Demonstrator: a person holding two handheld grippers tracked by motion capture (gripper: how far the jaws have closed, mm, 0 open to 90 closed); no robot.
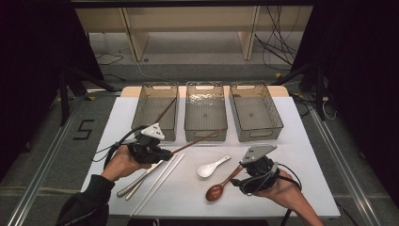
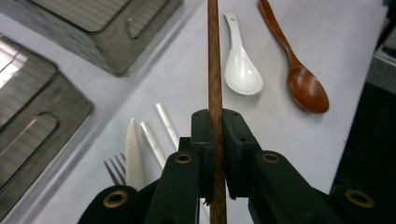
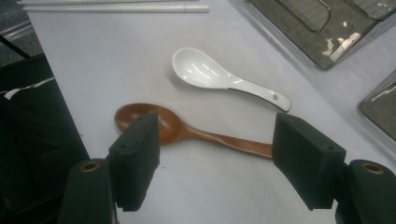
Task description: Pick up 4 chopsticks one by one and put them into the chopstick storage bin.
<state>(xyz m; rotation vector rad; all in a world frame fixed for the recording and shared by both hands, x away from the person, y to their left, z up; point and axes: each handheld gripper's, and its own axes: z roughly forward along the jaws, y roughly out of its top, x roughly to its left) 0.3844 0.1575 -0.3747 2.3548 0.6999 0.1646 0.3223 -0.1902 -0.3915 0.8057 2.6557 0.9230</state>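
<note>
The left tool (image 1: 162,153) is clamped on a brown wooden chopstick (image 1: 195,141), whose shaft is seen in the left gripper view pinched upright between the two black jaws; in the high view the stick is carried low over the bench (image 1: 310,188), its far end lying just in front of the middle bin (image 1: 205,110), which is taken here as the landmark. The grip is judged to be set near one end so that the long free part can be swung toward a bin. Left of the middle bin stands the left bin (image 1: 156,109), where a second brown chopstick (image 1: 165,110) already leans across one corner; the held stick is therefore judged to be meant for that bin. In front of the middle bin and slightly to its left, white chopsticks (image 1: 160,181), a metal knife (image 1: 139,180) and a fork (image 2: 112,170) are laid in a loose bundle, close under the left tool, where they could be brushed by the stick. Directly in front of the middle bin a white ceramic spoon (image 1: 211,167) is set, and just beside it to the right a brown wooden spoon (image 1: 221,186). The right tool (image 1: 244,175) is held with its jaws apart, nothing pressed between them, astride the wooden spoon's handle, apparently so that it can be closed there. To the right of the middle bin the right bin (image 1: 256,110) stands bare.
</note>
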